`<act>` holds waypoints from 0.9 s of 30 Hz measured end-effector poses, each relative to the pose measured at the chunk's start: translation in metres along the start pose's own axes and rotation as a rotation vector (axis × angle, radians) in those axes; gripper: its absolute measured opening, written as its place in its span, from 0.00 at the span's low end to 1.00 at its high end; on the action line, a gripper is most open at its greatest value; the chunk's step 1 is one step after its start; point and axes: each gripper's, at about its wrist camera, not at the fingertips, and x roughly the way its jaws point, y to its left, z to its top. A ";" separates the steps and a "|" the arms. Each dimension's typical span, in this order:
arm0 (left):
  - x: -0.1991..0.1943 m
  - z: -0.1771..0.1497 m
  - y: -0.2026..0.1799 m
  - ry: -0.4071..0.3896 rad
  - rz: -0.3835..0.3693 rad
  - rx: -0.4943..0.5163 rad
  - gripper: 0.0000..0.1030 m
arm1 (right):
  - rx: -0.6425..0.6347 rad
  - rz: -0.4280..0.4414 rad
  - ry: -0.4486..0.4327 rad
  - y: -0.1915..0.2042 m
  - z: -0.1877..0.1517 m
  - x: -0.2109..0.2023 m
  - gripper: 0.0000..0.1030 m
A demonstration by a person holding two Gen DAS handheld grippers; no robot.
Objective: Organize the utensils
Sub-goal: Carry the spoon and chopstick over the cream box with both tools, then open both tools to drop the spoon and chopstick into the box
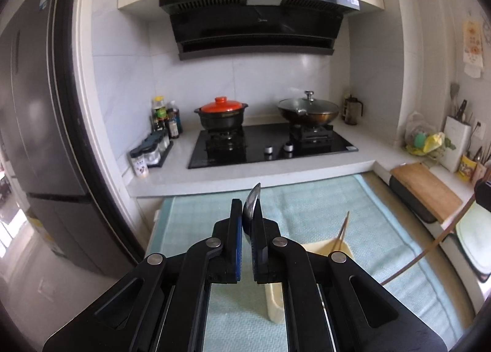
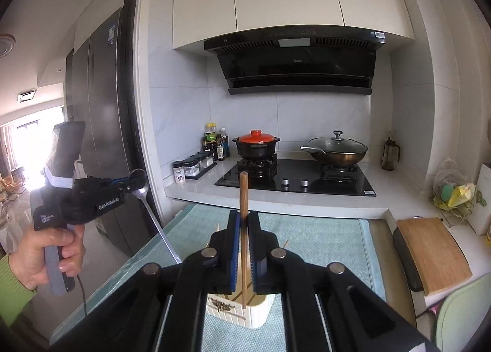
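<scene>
Well above the holder (image 2: 234,309), spoon (image 2: 147,201) and chopstick (image 2: 244,195).

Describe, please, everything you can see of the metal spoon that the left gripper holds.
The spoon is shiny silver metal, with an oval bowl and a long, thin, straight handle. The left gripper has its jaws shut on it near the bowel end of the handle, so the bowl stands above the blue pads and its tip points up. In the right wrist view the handle slants down and to the right, ending behind the right gripper. The spoon hangs in the air above the teal mat; only the pads touch it.
</scene>
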 end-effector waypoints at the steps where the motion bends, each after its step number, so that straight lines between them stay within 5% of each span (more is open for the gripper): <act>1: 0.011 0.000 -0.005 0.006 0.001 0.011 0.02 | 0.000 0.004 0.012 -0.001 0.001 0.013 0.06; 13: 0.123 -0.047 -0.046 0.179 -0.024 0.085 0.03 | 0.097 0.099 0.382 -0.026 -0.053 0.190 0.06; 17: 0.146 -0.058 -0.053 0.243 -0.042 0.073 0.11 | 0.141 0.105 0.415 -0.031 -0.062 0.217 0.07; 19: 0.147 -0.057 -0.051 0.250 -0.027 0.051 0.53 | 0.142 0.087 0.396 -0.033 -0.060 0.219 0.15; 21: 0.133 -0.052 -0.044 0.201 -0.008 0.024 0.74 | 0.143 0.072 0.359 -0.035 -0.053 0.211 0.39; 22: 0.124 -0.049 -0.039 0.178 -0.002 0.015 0.79 | 0.141 0.061 0.335 -0.035 -0.049 0.204 0.53; 27: 0.066 -0.039 -0.013 0.110 0.014 -0.010 0.95 | 0.062 0.017 0.231 -0.031 -0.030 0.148 0.54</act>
